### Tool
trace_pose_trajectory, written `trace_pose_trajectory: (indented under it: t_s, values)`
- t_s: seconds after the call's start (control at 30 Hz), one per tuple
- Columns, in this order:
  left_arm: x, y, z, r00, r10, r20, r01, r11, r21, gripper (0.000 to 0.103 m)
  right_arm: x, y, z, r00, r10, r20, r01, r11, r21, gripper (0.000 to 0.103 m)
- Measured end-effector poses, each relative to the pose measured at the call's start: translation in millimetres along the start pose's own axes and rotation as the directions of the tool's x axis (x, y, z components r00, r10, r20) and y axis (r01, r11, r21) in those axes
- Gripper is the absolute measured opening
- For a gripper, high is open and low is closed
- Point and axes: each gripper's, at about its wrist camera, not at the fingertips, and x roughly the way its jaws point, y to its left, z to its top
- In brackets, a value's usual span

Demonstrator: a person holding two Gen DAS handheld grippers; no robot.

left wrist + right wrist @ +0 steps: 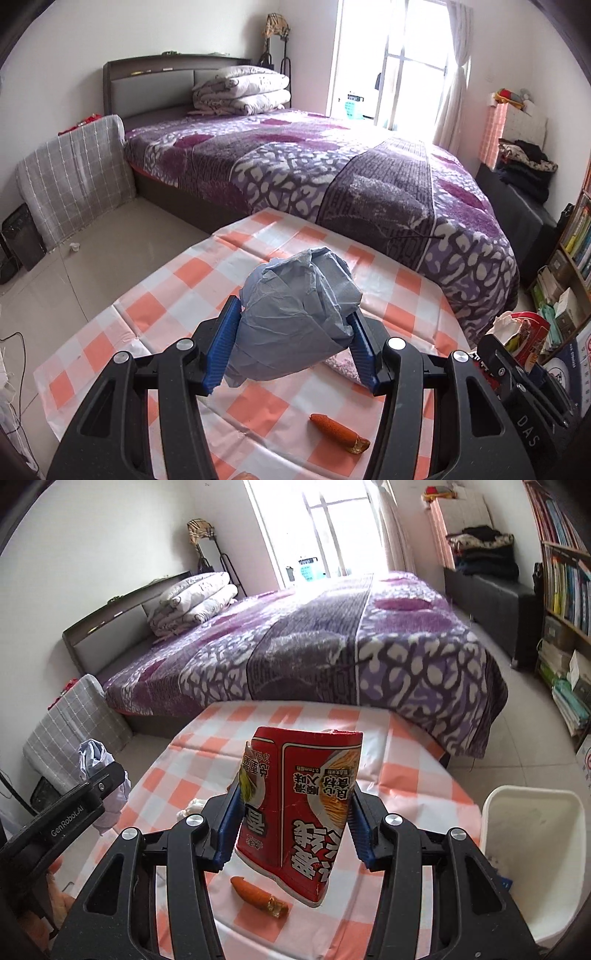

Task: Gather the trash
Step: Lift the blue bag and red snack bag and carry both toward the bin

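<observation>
Left gripper (291,354): blue ribbed fingers (221,354) clamped on a crumpled grey-blue plastic bag (295,314), thin wrinkled film bunched into a lump, held clear above the worktop (166,295). Gripper tilts downward.

Right gripper (293,827): fingers (360,830) grasping a red instant noodle cup (299,808), glossy printed paper, tapered cylinder, inverted so the print reads upside down, torn lid edge at the far end. Cup hangs off the worktop, gripper angled down.

Worktop carries a smooth orange-and-white checked plastic cloth with fold creases. Near the near edge lies a sausage piece (258,893), orange-red, cylindrical, its ragged end wrapped in crinkled film. It sits below and between both grippers, touching neither.

White plastic bin (532,856), rounded-rectangular, smooth walls, stands beside the worktop's right edge. Purple patterned fleece bed (332,166) lies beyond the far edge.
</observation>
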Motion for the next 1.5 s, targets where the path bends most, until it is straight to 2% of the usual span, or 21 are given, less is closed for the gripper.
trace_pose_trajectory:
  t_s: [0.17, 0.67, 1.5]
  values:
    - [-10, -8, -1, 0.999, 0.002, 0.035, -0.002, 1.0, -0.009, 0.055, -15, -6, 4, 0.999, -0.023, 0.047, 0.024, 0.999, -0.022, 0.048]
    - [-14, -37, -4, 0.999, -0.029, 0.018, 0.029, 1.0, -0.009, 0.055, -30, -29, 8, 0.998, -0.047, 0.045, 0.046, 0.999, 0.009, 0.049]
    - [-32, -114, -20, 0.994, -0.108, 0.025, 0.105, 0.988, 0.111, 0.055, -70, -98, 19, 0.99, -0.12, 0.075, 0.111, 0.988, 0.107, 0.049]
